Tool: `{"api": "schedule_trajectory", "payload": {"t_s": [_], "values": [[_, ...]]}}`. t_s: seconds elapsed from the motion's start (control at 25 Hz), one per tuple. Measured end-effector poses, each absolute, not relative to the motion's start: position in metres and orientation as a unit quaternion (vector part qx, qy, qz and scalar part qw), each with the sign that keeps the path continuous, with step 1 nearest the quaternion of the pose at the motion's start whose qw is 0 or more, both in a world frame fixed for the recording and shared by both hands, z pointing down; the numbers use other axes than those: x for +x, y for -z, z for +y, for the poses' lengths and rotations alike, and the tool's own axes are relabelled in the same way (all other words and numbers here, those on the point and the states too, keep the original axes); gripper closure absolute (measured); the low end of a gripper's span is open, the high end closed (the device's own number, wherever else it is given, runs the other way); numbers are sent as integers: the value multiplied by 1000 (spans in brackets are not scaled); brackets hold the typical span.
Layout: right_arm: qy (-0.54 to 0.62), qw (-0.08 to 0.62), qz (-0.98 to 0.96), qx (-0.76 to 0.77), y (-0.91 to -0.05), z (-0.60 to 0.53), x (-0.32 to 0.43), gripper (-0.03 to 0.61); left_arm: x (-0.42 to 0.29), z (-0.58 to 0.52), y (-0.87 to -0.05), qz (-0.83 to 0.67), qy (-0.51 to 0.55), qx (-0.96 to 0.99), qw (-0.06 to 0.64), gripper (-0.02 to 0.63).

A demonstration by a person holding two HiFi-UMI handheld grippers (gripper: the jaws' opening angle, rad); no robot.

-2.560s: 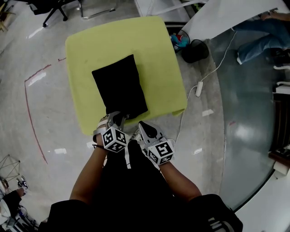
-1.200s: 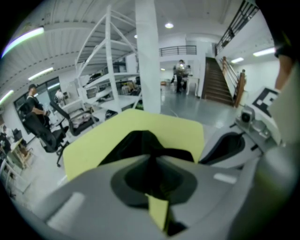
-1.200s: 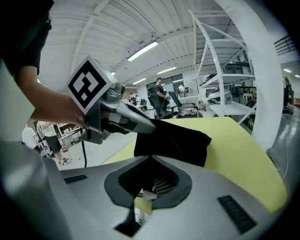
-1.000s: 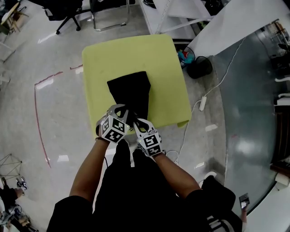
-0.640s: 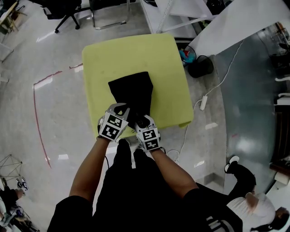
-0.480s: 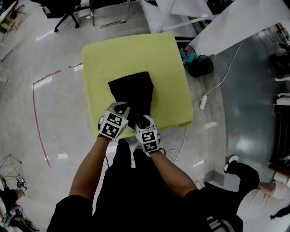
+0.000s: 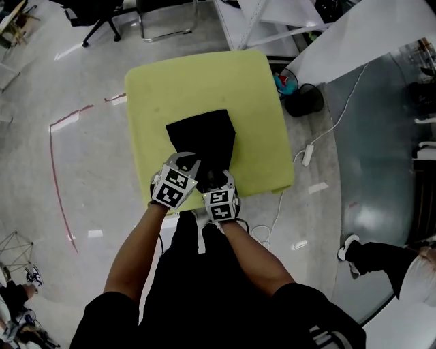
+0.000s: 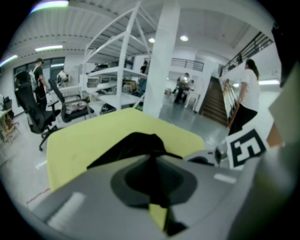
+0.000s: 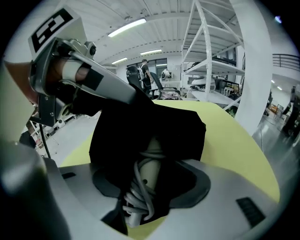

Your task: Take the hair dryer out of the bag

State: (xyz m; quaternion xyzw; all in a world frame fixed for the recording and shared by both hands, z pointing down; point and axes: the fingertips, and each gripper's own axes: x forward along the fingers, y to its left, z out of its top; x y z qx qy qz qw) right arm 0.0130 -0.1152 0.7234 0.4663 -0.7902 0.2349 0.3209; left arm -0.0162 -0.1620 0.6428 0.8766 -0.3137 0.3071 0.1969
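Note:
A black bag lies on a yellow table, its mouth toward me. My left gripper is shut on a pinch of fabric at the bag's near edge and holds it up. In the right gripper view the mouth gapes. Inside it shows the pale hair dryer handle with a grey cord wound round it. My right gripper reaches into the mouth with its jaws opening. The handle lies between the jaws, apart from the pads. The rest of the dryer is hidden in the bag.
The table stands on a shiny grey floor marked with a red tape line. To the right are a black bin and a white power strip on a cable. A bystander's legs show at the right. An office chair stands behind.
My right gripper has edged forward and down to the bag's mouth, close beside the left one. The left gripper keeps its pinch on the fabric. A bystander has walked in at the lower right.

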Motion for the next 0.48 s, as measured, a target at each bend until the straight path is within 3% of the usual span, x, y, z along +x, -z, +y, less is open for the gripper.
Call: {"api": "schedule_trajectory", "payload": {"t_s": [0.48], "values": [[-275, 376, -752, 467, -749, -127, 7, 316, -14, -158, -653, -295, -312, 880, 203, 595]]}}
